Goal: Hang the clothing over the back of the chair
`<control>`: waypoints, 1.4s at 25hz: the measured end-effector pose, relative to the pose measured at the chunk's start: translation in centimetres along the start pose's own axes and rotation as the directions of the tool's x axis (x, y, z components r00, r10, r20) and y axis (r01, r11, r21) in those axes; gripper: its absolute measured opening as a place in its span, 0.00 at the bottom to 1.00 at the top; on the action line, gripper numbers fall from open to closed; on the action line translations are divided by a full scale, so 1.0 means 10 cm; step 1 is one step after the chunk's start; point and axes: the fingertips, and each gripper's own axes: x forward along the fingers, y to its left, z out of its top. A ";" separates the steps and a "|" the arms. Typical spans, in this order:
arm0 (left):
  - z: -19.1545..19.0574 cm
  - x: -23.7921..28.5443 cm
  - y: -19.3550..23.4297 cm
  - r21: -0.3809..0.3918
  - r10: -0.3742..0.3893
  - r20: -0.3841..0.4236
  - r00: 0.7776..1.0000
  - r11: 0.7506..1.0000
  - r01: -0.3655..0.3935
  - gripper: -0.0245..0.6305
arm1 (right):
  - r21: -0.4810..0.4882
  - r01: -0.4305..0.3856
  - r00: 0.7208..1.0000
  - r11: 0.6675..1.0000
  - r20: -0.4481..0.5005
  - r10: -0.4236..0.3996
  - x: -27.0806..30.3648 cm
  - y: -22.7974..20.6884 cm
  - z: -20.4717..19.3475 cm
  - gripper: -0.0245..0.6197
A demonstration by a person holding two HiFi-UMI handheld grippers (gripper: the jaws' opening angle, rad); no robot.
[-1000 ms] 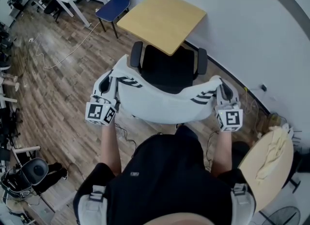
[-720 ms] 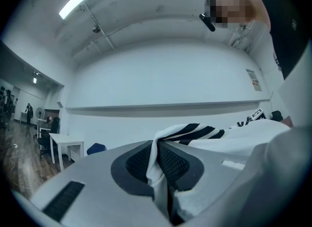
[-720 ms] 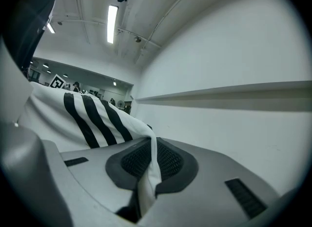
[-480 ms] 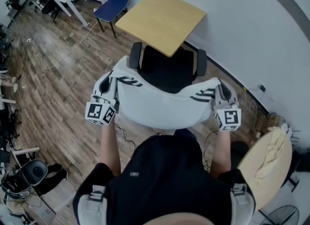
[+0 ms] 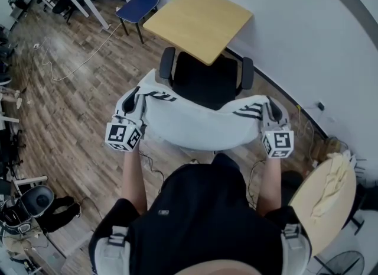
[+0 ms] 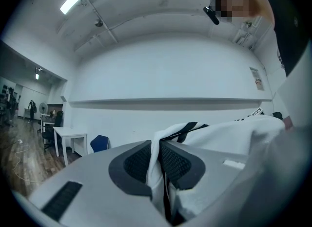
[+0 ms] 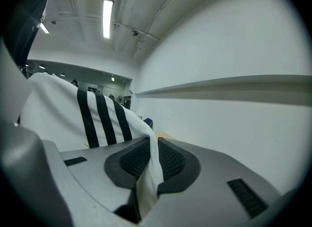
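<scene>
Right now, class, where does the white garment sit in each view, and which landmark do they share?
Head view: garment at centre, stretched between left gripper and right gripper.
Left gripper view: garment pinched in the jaws, bottom centre, spreading right.
Right gripper view: garment pinched in the jaws, bottom centre, rising left.
Shared landmark: white wall.

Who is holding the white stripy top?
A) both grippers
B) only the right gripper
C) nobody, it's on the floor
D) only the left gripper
A: the left hand-held gripper and the right hand-held gripper each have their jaws shut on one end of the white garment with black stripes, which is stretched between them near the black office chair.
</scene>
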 end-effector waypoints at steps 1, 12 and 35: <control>-0.02 -0.03 -0.01 -0.007 0.001 -0.005 1.000 1.000 -0.001 0.11 | -0.002 0.002 1.000 1.000 -0.006 -0.002 -0.02 0.01 -0.01 0.10; -0.23 -0.57 -0.24 -0.040 -0.004 -0.029 1.000 0.999 0.003 0.11 | -0.020 0.044 0.998 0.999 -0.036 -0.044 -0.45 0.26 -0.26 0.11; -0.26 -1.55 -0.87 -0.075 0.021 0.012 1.000 0.997 -0.020 0.04 | -0.022 -0.064 0.998 0.998 -0.026 0.063 -1.27 0.79 -0.45 0.04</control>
